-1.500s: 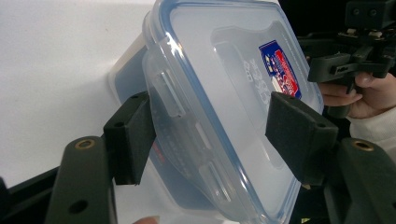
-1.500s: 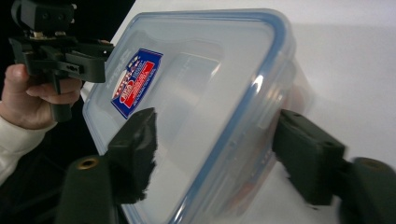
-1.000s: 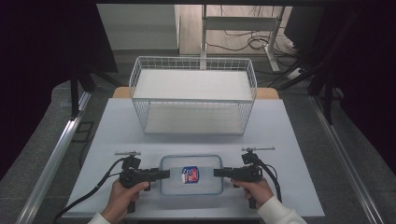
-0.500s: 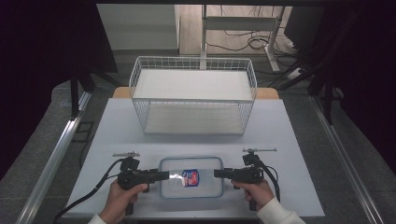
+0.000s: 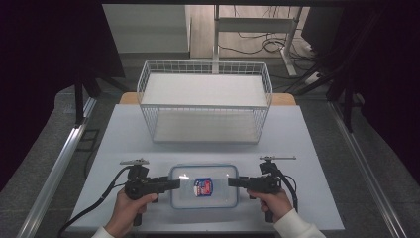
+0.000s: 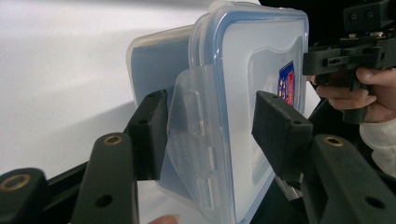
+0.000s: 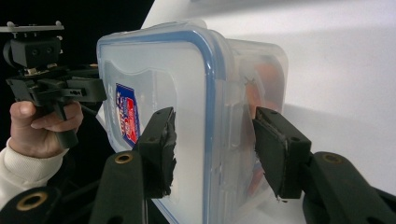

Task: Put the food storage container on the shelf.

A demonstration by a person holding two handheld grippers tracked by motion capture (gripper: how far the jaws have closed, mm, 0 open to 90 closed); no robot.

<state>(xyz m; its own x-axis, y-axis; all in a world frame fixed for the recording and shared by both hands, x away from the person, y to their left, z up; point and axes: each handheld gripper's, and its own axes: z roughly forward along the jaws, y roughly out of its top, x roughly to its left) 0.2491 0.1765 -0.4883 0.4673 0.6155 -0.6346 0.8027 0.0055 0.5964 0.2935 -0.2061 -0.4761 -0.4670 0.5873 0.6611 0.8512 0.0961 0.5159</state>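
A: From the high view, your left gripper (image 5: 174,184) and right gripper (image 5: 233,182) meet the short ends of the clear container (image 5: 204,186), which lies flat on the white counter (image 5: 307,148) in front of the wire basket (image 5: 204,101)

B: And the left gripper view?

A: Your fingers (image 6: 280,133) are spread either side of the latch flap (image 6: 189,135), not yet clamped. That flap is thin, glossy plastic; squeeze it alone and it could flex or slip

B: The right gripper view?

A: Released too, fingers (image 7: 161,144) straddling the blue-sealed lid's edge. The walls are smooth and rounded, so uneven closing might tilt the box or pop a latch
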